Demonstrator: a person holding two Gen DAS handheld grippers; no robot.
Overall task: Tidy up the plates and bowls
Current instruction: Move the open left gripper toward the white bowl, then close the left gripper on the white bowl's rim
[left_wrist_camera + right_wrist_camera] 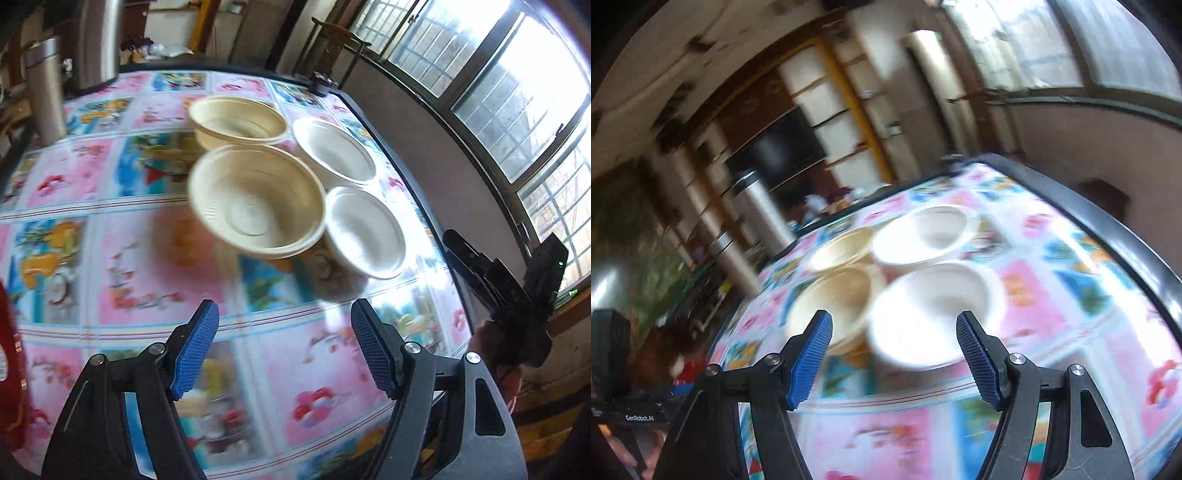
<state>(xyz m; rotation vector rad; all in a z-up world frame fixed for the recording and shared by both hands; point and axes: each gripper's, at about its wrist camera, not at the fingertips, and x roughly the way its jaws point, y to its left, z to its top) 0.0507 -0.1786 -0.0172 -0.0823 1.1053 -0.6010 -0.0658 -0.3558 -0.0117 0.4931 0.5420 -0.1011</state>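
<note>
Several bowls stand close together on a flowered tablecloth. In the left wrist view a near beige bowl (pixel 256 201) and a far beige bowl (pixel 238 120) sit left of a near white bowl (pixel 364 232) and a far white bowl (pixel 334 151). My left gripper (pixel 284 345) hangs open above the cloth, short of the bowls, with nothing between its blue pads. The right gripper (pixel 517 291) shows at the right edge there. In the right wrist view my right gripper (pixel 894 354) is open and empty, just in front of the near white bowl (pixel 931 314) and the near beige bowl (pixel 831 302).
A steel flask (pixel 46 88) and a large steel pot (pixel 98 40) stand at the table's far left. A red packet (pixel 9 376) lies at the left edge. The table's dark rim (pixel 1108 218) runs along the right, below barred windows (pixel 498 92). Shelves (pixel 827 122) stand behind.
</note>
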